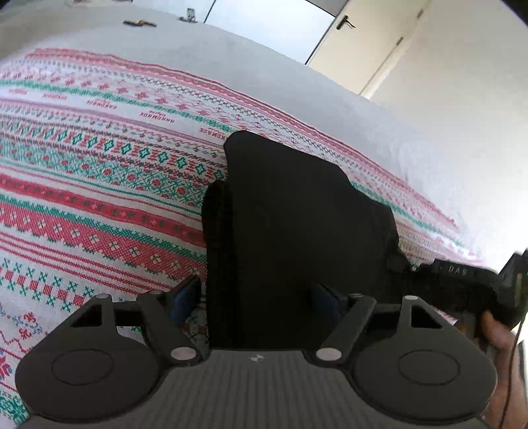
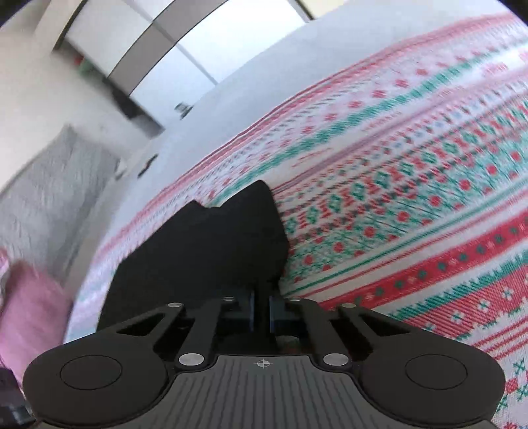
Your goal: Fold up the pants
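The black pants (image 1: 290, 231) lie folded in a dark bundle on a patterned red, green and white blanket (image 1: 99, 171). My left gripper (image 1: 255, 297) has its jaws spread wide, with the near end of the pants lying between the blue pads. My right gripper (image 2: 262, 308) is shut on an edge of the black pants (image 2: 204, 254), with the cloth pinched between its pads. The right gripper also shows in the left wrist view (image 1: 462, 290), at the pants' right edge, held by a hand.
The blanket covers a bed with grey sheet (image 1: 231, 43) beyond it. A white door (image 1: 363, 39) and walls stand behind. A pink cushion (image 2: 29, 313) and a grey pillow (image 2: 49, 184) lie at the left. Small dark items (image 1: 138, 22) sit on the far sheet.
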Available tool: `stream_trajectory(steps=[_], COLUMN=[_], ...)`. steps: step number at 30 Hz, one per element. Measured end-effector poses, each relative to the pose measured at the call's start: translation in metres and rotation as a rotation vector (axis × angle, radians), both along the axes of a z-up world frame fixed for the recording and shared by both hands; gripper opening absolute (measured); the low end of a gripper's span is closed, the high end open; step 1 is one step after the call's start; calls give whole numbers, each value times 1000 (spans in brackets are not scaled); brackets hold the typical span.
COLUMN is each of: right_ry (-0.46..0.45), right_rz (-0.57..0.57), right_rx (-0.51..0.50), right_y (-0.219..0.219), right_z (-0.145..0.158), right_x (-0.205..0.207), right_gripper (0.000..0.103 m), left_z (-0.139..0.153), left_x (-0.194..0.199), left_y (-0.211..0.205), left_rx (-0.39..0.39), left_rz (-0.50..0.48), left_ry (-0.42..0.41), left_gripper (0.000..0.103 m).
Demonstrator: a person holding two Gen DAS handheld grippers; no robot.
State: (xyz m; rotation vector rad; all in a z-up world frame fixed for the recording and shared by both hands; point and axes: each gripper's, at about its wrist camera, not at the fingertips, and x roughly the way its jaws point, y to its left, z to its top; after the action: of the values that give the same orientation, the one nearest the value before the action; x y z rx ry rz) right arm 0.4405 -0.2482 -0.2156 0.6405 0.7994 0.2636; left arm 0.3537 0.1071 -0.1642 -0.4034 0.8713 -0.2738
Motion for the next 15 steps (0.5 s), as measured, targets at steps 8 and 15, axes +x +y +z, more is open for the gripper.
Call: stream_trajectory(steps=[8,15], right_ry=[5,-76], right_rz=[125,210], right_rx=[27,41], right_y=[2,-3], right_z=[7,0], right_x=[-12,-43], right_gripper=[46,46], left_z=[1,1], left_x=[-3,-7], left_y=[-5,-13], left_rx=[-7,41], left_rz=[-12,-60], left_ry=[5,-17], left_gripper=[67,59])
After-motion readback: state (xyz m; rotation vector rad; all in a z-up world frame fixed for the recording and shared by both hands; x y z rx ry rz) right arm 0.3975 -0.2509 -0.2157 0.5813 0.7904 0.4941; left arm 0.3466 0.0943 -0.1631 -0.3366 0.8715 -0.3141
